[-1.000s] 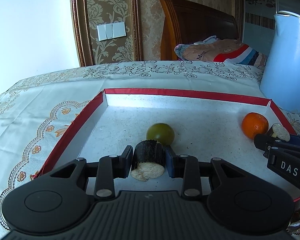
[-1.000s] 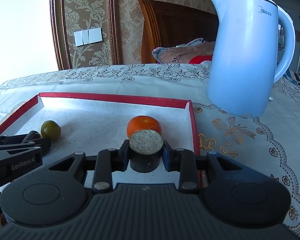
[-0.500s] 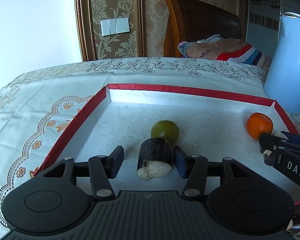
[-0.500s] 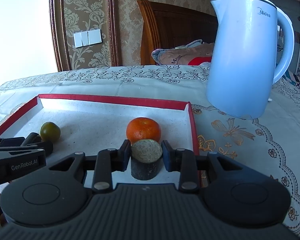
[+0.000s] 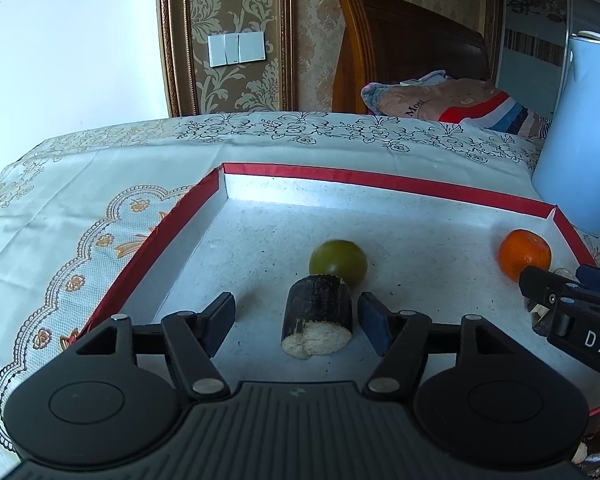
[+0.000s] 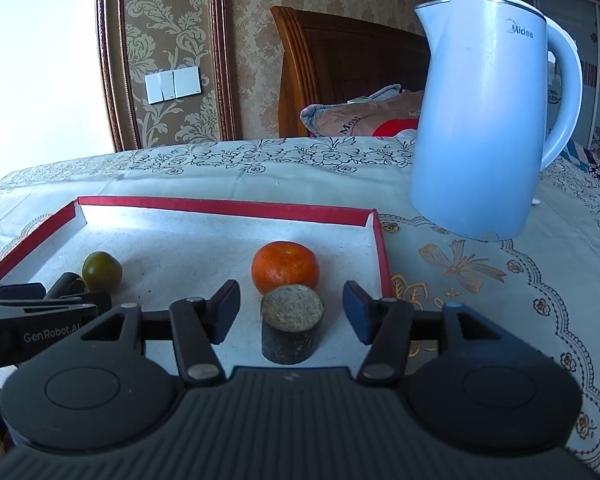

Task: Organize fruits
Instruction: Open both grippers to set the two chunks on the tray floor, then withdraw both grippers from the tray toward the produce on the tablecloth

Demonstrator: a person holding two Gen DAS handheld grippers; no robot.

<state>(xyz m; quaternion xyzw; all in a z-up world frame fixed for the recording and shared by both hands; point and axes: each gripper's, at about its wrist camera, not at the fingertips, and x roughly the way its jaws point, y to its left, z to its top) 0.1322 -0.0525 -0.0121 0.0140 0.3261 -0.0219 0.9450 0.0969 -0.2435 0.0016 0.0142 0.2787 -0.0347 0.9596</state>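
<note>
Jaws of both grippers are spread wide and touch nothing. Between the fingers of the left gripper (image 5: 296, 322) a dark cane piece (image 5: 317, 316) lies on the tray (image 5: 380, 184), with a green fruit (image 5: 338, 262) just behind it. Between the right gripper (image 6: 291, 310) fingers a second cane piece (image 6: 292, 328) stands upright before an orange (image 6: 285, 267). A blue kettle (image 6: 488, 128) stands on the bench beside the tray.

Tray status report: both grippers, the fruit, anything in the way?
Left gripper open, right gripper open. One dark cut piece and another stand free in the red-rimmed tray, by the green fruit and orange. Nothing blocking.
</note>
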